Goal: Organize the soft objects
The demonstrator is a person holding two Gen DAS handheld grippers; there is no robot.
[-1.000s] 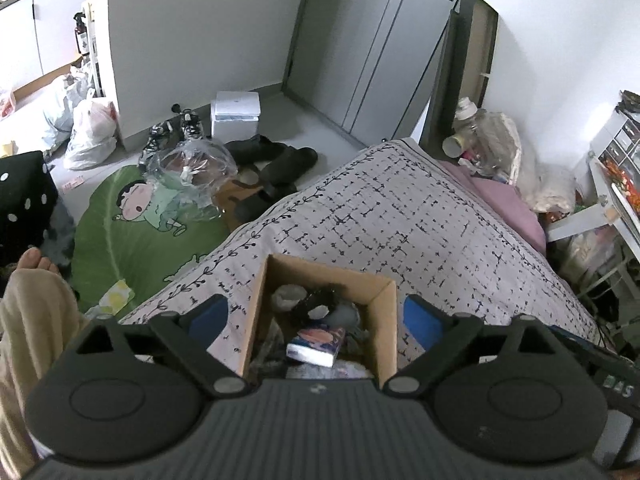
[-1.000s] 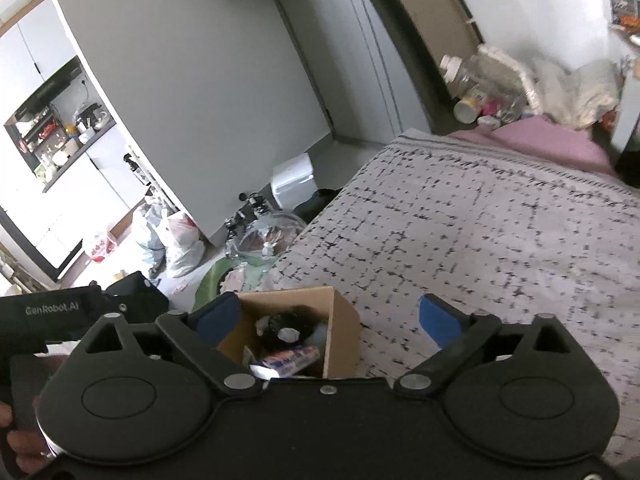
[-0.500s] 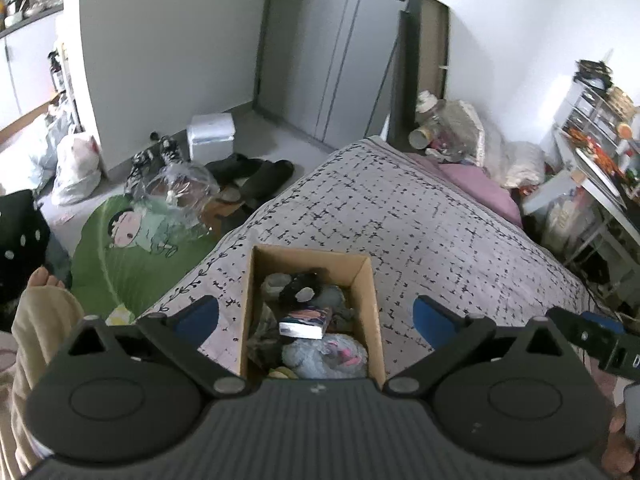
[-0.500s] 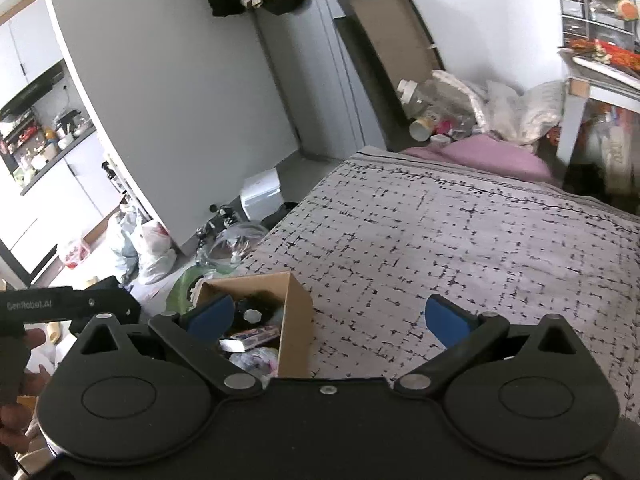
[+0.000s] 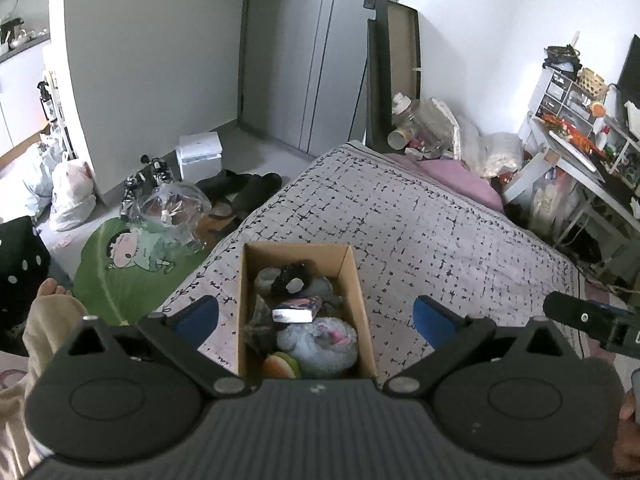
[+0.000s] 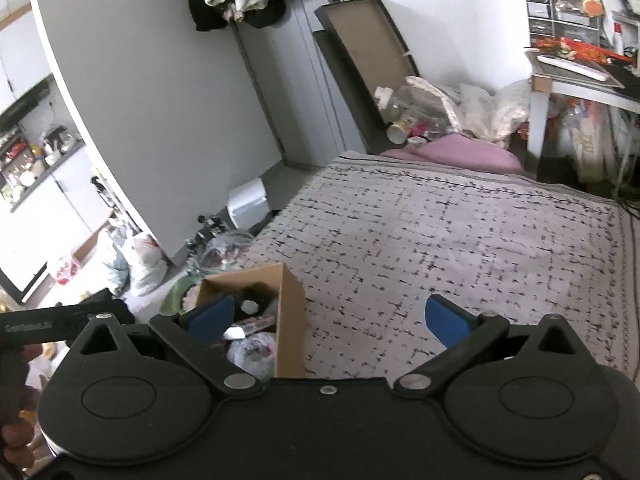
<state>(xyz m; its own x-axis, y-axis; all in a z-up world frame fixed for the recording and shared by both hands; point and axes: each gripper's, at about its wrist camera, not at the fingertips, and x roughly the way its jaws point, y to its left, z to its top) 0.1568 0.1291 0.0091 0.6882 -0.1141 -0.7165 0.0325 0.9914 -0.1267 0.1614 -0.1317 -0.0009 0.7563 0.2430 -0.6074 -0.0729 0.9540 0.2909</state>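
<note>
Cardboard box [image 5: 362,304], open-topped, standing on the bed's patterned grey cover [image 5: 420,232] near its lower-left edge; lower centre of the left wrist frame, lower left of the right wrist frame [image 6: 290,320]

Contents of box: fluffy grey-blue soft toy with a pink patch [image 5: 320,342] at the near end; small flat packet with a white edge [image 5: 294,311] lying on top in the middle; black fuzzy item [image 5: 292,276] and a grey soft piece [image 5: 266,278] toward the far end; orange-and-green rounded item [image 5: 280,365] at the near left corner

Left hand-held gripper [image 5: 316,316]: fingers spread wide, one blue pad either side of the box, nothing pinched, poised above the box and apart from it

Right hand-held gripper [image 6: 328,318]: fingers spread wide, nothing between them; left pad overlaps the box in the picture, right pad over bare bed cover

Surroundings: pink pillow [image 5: 460,178] at the bed's far end, upper right; green cartoon mat [image 5: 120,264] on the floor, left; white bench [image 6: 576,84] with clutter, upper right
</note>
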